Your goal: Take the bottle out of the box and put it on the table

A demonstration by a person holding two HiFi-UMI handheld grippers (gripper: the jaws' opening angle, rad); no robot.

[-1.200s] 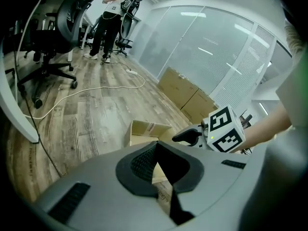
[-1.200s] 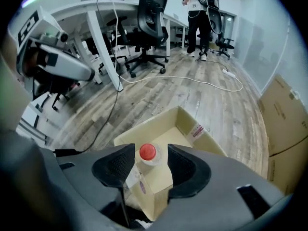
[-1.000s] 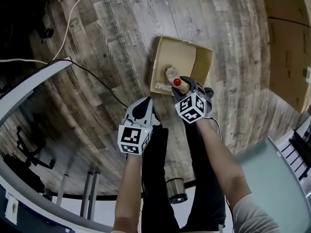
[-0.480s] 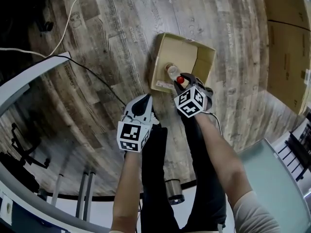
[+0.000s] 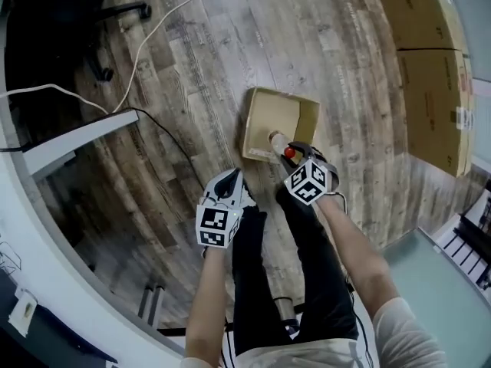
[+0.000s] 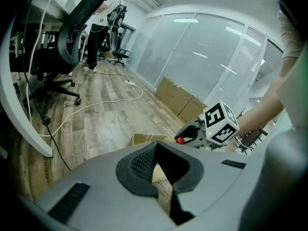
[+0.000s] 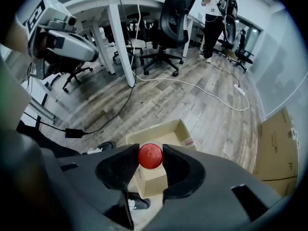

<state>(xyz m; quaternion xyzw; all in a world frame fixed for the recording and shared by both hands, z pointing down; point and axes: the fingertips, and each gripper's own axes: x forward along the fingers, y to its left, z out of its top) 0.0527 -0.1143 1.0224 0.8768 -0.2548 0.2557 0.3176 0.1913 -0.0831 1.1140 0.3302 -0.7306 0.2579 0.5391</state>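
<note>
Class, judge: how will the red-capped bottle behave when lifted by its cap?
Gripped only at the red cap by the right tool, the bottle may swing. Its round, clear body looks smooth, probably apt to roll if laid down.

**Red, tan, grey and black**

The bottle (image 7: 150, 156) has a bright red cap over a clear body. The box (image 5: 280, 117) is plain tan cardboard. The floor (image 5: 192, 67) shows grey-brown wood grain in planks. The left gripper (image 5: 229, 179) and right gripper (image 5: 291, 152) are grey with black pads; each cube is white with black squares.
</note>
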